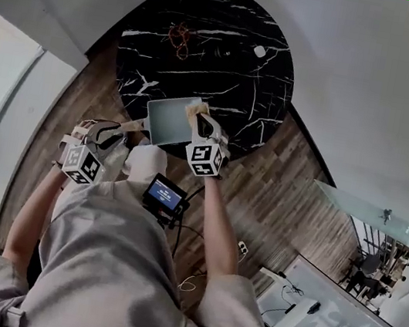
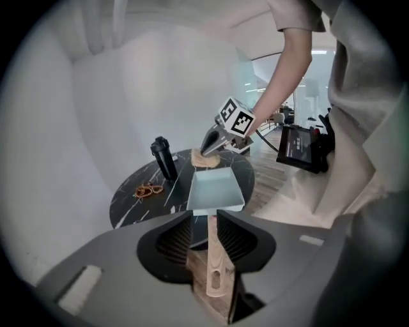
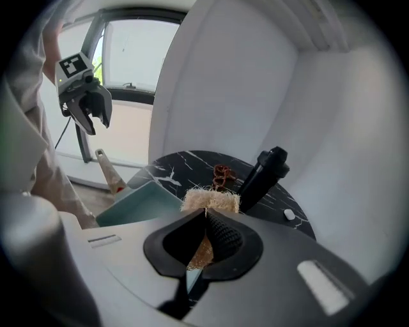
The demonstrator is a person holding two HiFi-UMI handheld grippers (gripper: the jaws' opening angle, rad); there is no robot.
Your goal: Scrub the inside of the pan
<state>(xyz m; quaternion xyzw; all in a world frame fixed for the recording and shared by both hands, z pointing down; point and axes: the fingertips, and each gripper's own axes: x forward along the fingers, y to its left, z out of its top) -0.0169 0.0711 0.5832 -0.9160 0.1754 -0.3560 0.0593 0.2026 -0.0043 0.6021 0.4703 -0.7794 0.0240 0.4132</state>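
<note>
A square pale-teal pan [image 1: 167,118] sits at the near edge of a round black marble table [image 1: 227,77]. Its wooden handle [image 2: 214,271] points toward me. The left gripper [image 2: 204,217] stands open, and the handle shows in the gap between its jaws without being pressed. In the right gripper view the left gripper [image 3: 89,118] hangs above the handle's end [image 3: 105,167] with its fingers spread. The right gripper [image 3: 204,214] is shut on a tan loofah scrubber [image 3: 211,199], held at the pan's far rim [image 2: 206,161].
A black bottle [image 2: 164,158] stands on the table beyond the pan. A reddish-brown cord [image 1: 181,39] and a small white object [image 1: 259,51] lie farther back. A small screen device [image 1: 165,193] hangs at the person's chest. Wood floor surrounds the table.
</note>
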